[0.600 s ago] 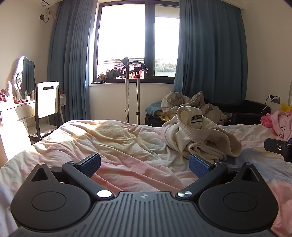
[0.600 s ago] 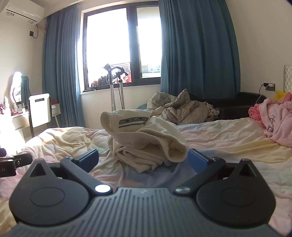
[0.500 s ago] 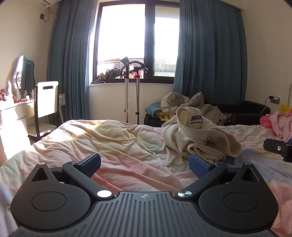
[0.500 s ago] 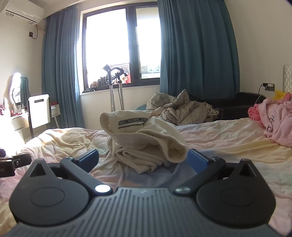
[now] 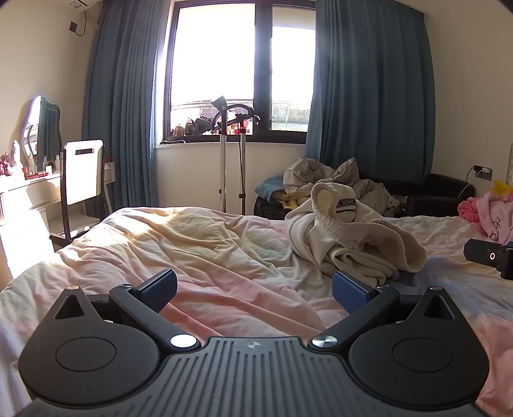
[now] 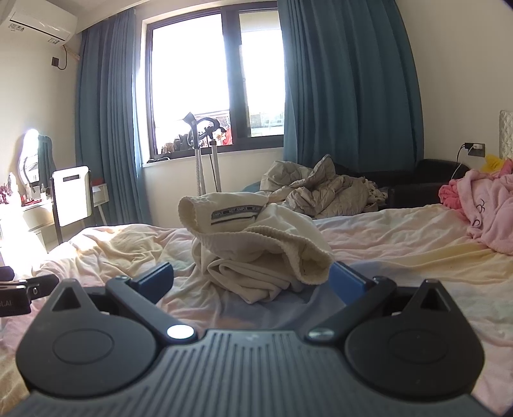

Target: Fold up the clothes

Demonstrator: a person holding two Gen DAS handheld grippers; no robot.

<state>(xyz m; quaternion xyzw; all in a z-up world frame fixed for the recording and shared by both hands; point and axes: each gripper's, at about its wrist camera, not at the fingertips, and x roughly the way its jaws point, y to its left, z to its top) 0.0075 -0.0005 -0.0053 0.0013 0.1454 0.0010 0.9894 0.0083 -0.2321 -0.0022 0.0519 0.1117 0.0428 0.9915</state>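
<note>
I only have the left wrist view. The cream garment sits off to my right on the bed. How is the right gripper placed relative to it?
Observer: The right gripper is open, with the cream garment straight ahead between its fingers, not yet gripped.
Operator: Any label visible from there?
Observer: Yes, a striped label band runs across the top fold, facing the right camera.
Operator: Anything above the left curtain?
Observer: A white air conditioner is mounted high on the wall.
</note>
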